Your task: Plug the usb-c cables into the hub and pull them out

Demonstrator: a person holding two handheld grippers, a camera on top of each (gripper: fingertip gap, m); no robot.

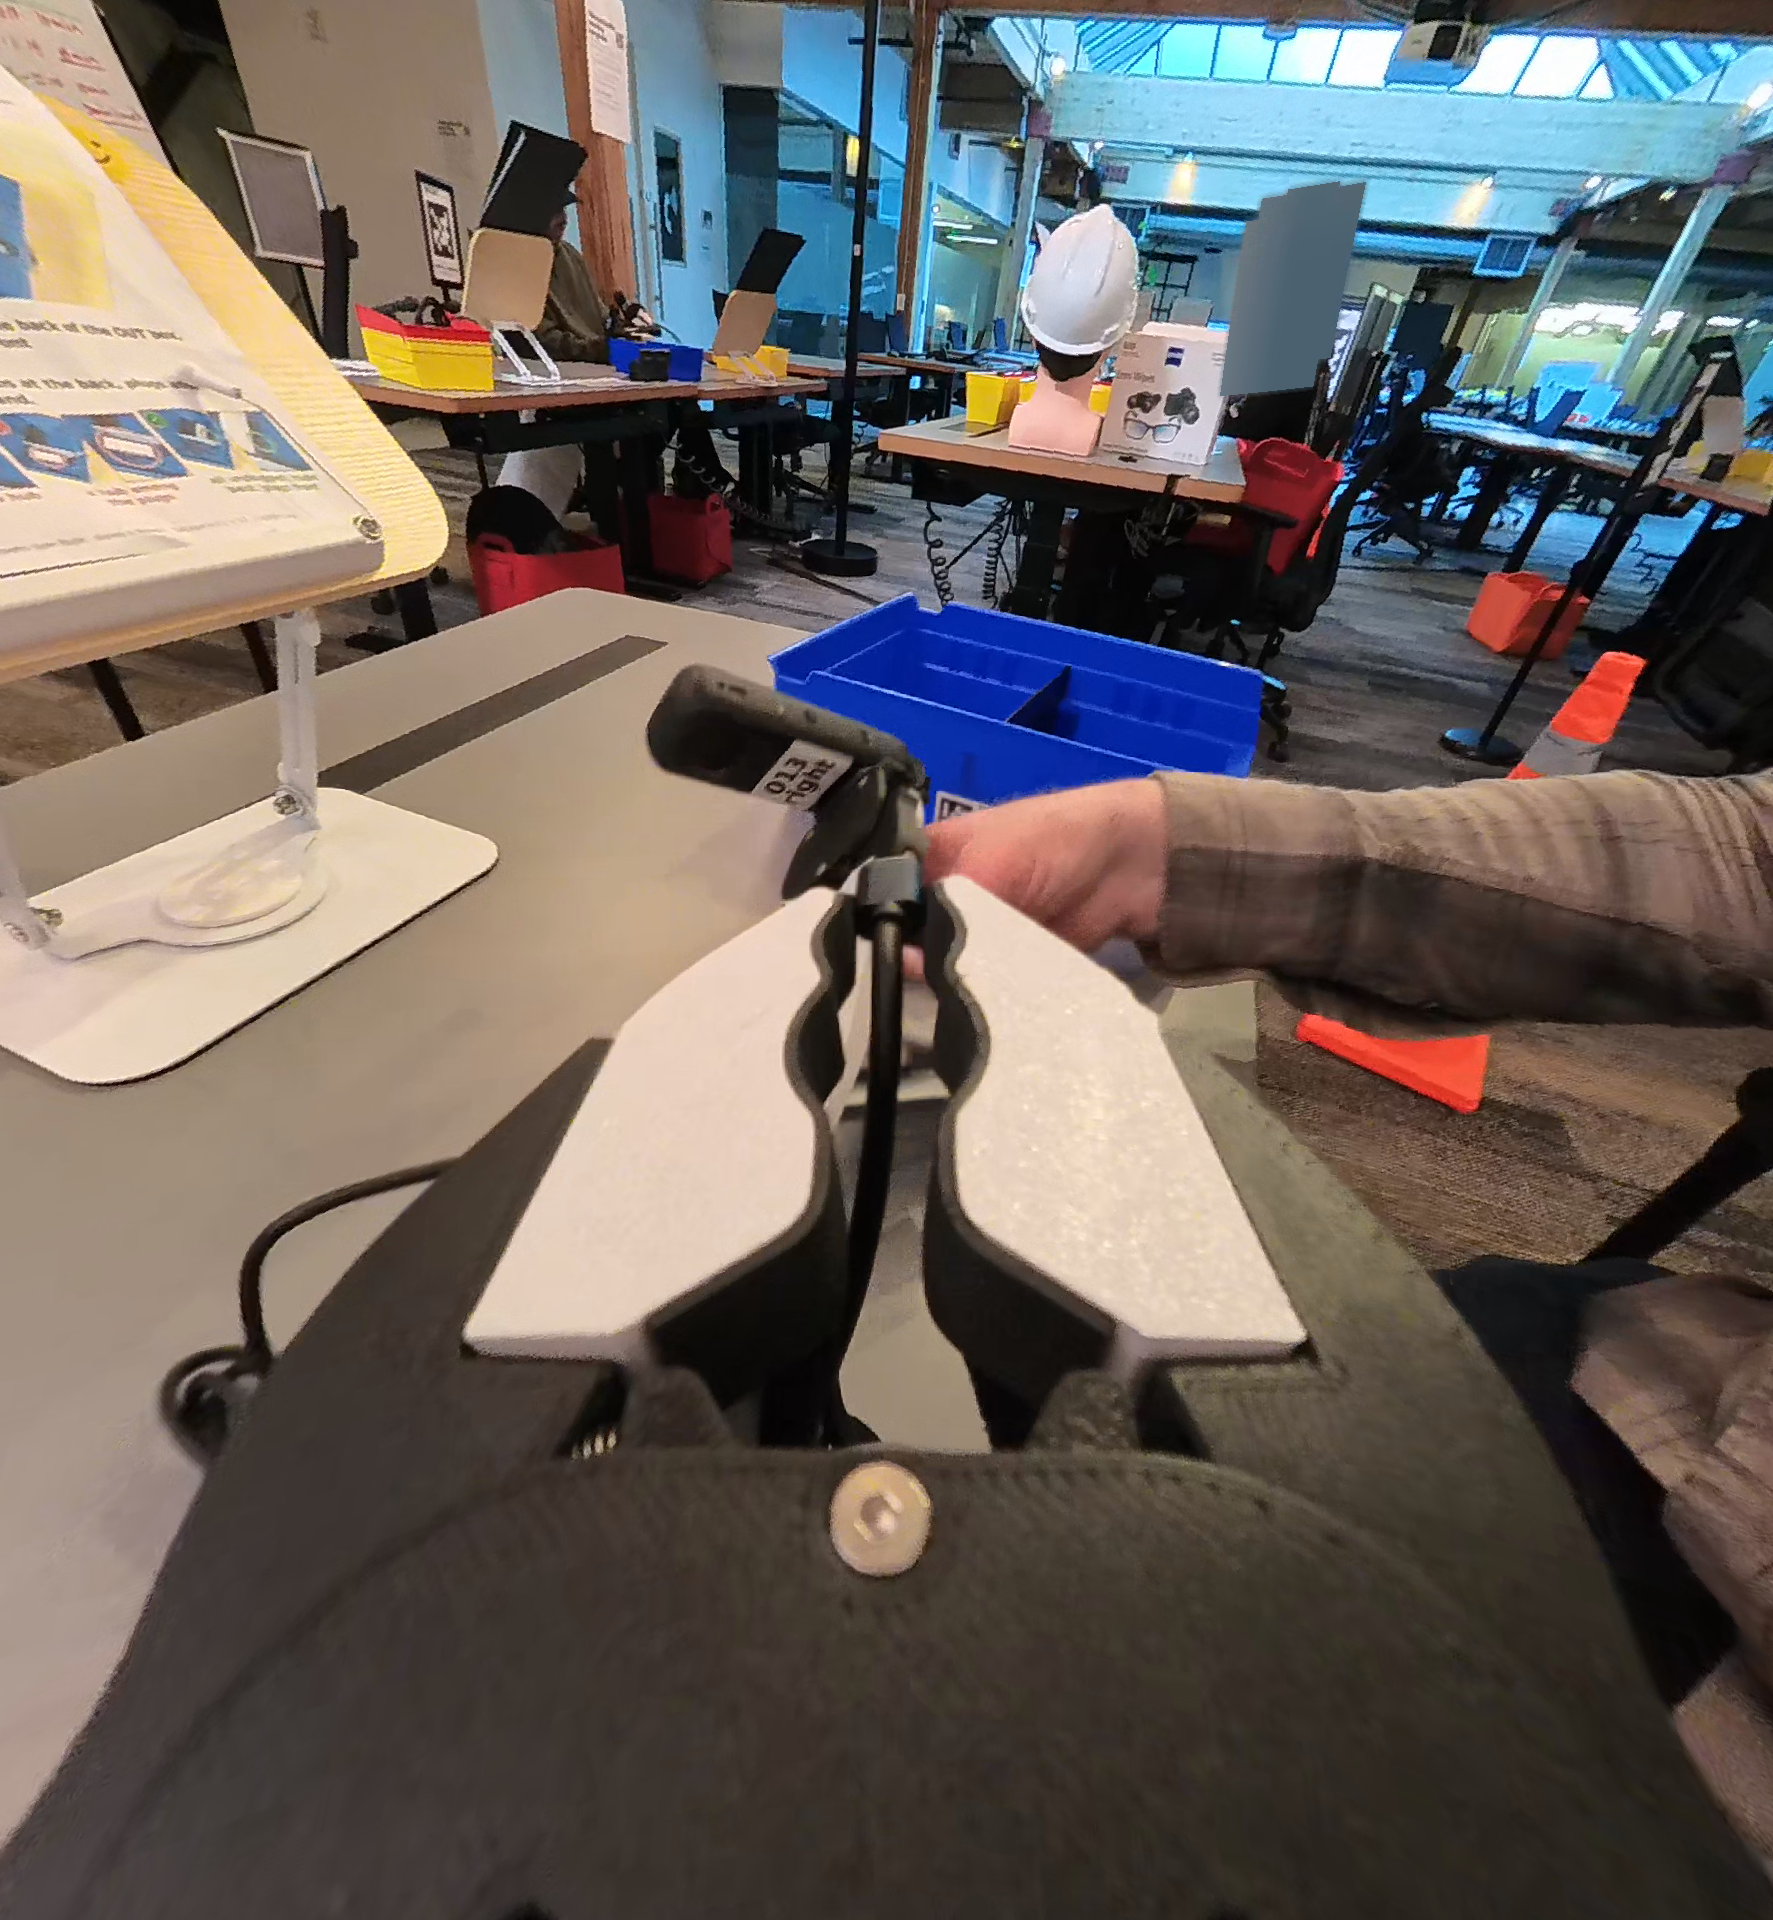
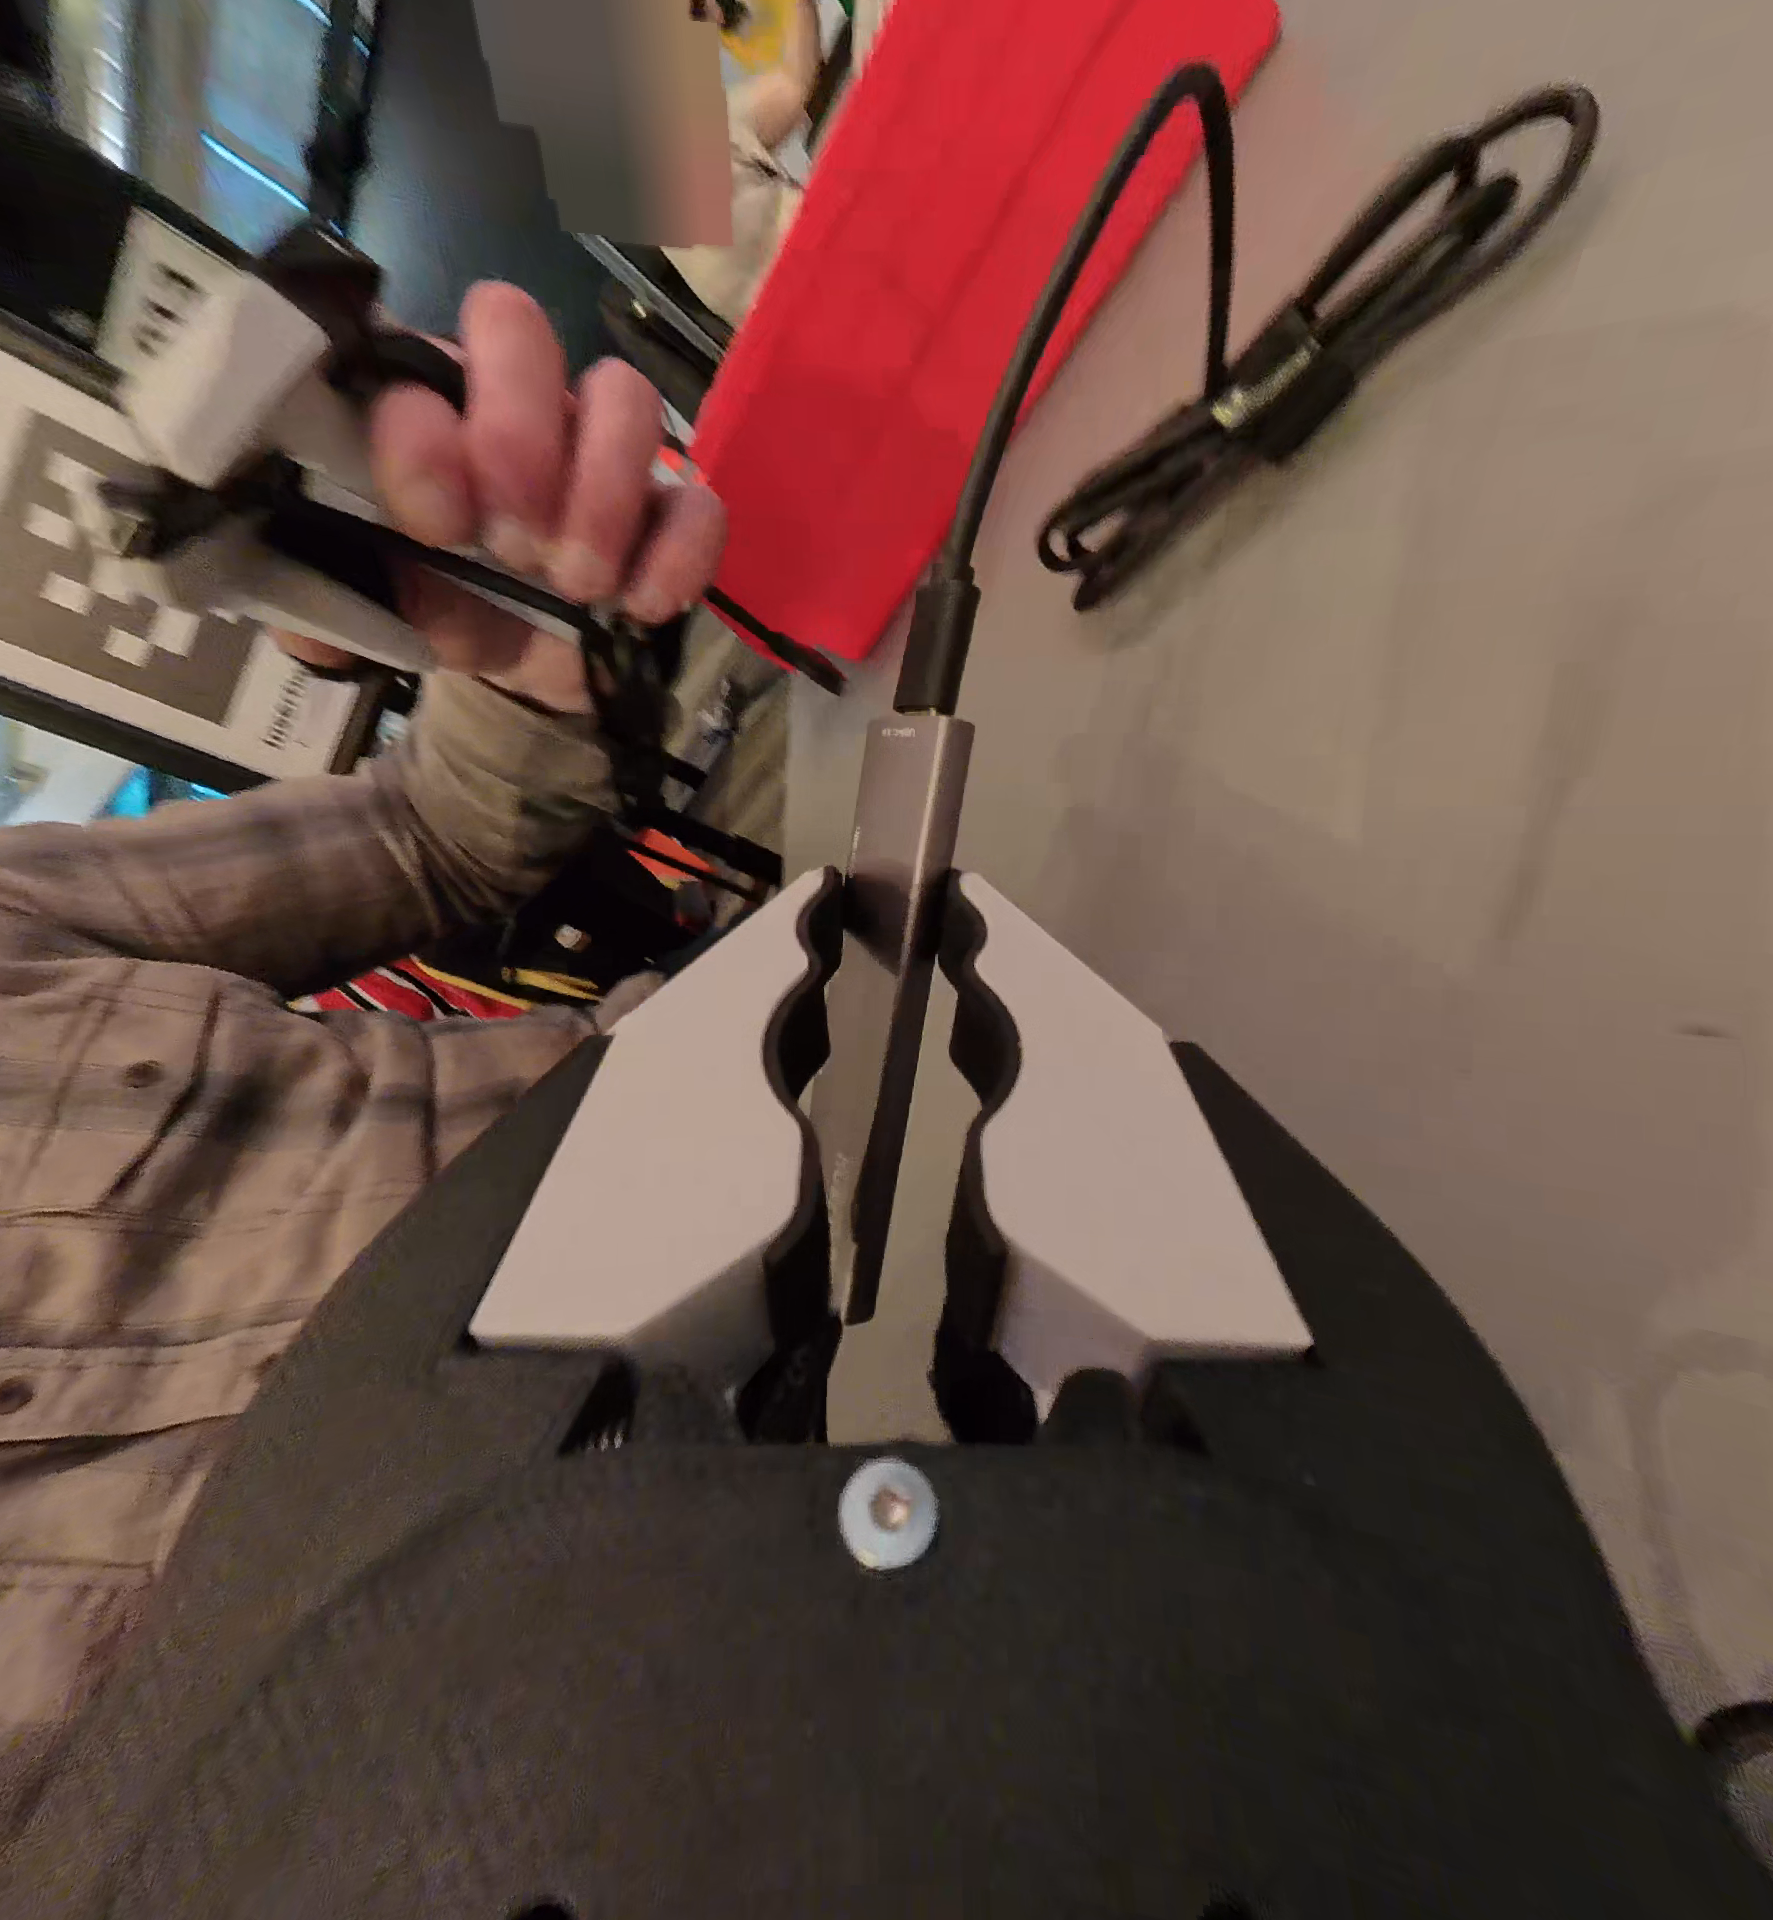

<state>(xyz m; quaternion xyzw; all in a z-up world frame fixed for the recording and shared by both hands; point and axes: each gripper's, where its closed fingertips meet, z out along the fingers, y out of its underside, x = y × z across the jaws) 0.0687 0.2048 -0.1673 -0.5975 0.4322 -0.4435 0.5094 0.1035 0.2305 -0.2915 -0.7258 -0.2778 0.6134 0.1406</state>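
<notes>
In the right wrist view, my right gripper (image 2: 897, 883) is shut on a slim grey hub (image 2: 908, 810) that sticks out past the fingertips. A black usb-c cable's plug (image 2: 939, 634) sits in the hub's far end. That cable arcs up and back to a tied bundle (image 2: 1266, 384) on the table. In the left wrist view, my left gripper (image 1: 887, 914) is shut on a black cable (image 1: 877, 1091) just behind its plug (image 1: 890, 883). The plug points at the right gripper (image 1: 757, 738), held by a hand (image 1: 1048, 873). The hub is hidden in this view.
A white document stand (image 1: 186, 935) stands on the grey table (image 1: 549, 852) at the left. A blue divided bin (image 1: 1017, 707) sits past the table's far edge, and orange cones (image 1: 1578, 717) are on the floor. A red flat sheet (image 2: 965, 312) lies beside the cable bundle. Spacing between my two grippers at the tips: around 15 centimeters.
</notes>
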